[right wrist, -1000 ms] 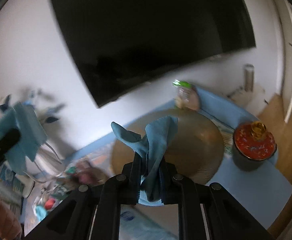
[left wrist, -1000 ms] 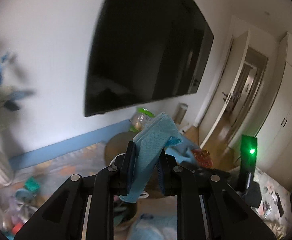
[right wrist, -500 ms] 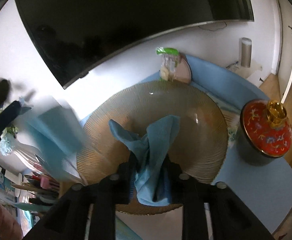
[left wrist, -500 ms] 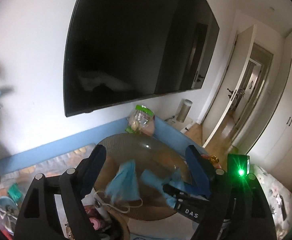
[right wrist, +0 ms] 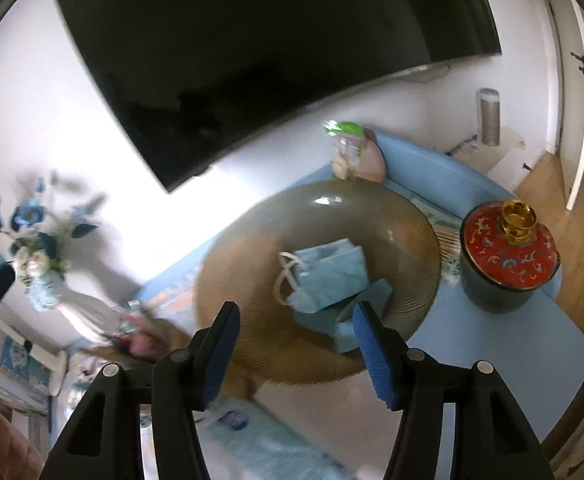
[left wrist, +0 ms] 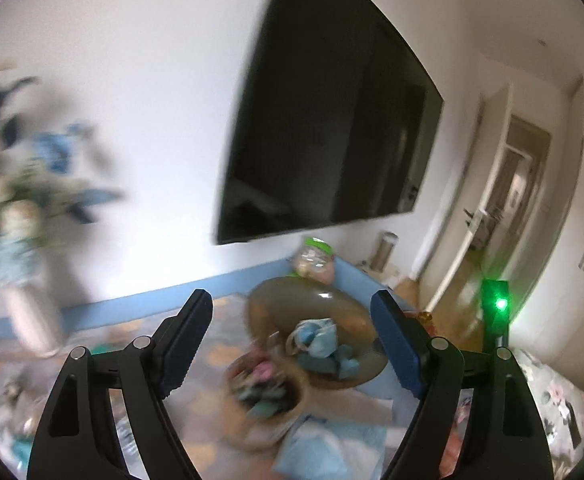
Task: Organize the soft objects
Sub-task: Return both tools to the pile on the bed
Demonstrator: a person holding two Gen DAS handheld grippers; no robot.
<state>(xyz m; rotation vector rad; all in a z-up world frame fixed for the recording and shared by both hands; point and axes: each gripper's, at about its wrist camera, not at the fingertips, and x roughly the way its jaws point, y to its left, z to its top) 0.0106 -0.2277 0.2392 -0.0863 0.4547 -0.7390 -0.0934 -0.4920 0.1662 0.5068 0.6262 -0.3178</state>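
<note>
Amber glass makes up the biggest thing before us, one wide ribbed plate [right wrist: 404, 216], and we judge it serves as the collecting spot for soft items, since its shallow bowl keeps limp cloth from sliding off. On it we count two soft pieces: one pale blue face mask [right wrist: 324, 276] with white ear loops, lying on top, and one blue cloth [right wrist: 352, 320] crumpled just under and beside it. Both claws are released and carry nothing: our left gripper [left wrist: 292, 340] hangs spread wide well above the plate, and our right gripper [right wrist: 296, 332] stands parted just over the cloth. One red-lidded jar [right wrist: 508, 256] sits beside the plate; one small basket [left wrist: 267, 388] of mixed bits lies near, too blurred to count.
</note>
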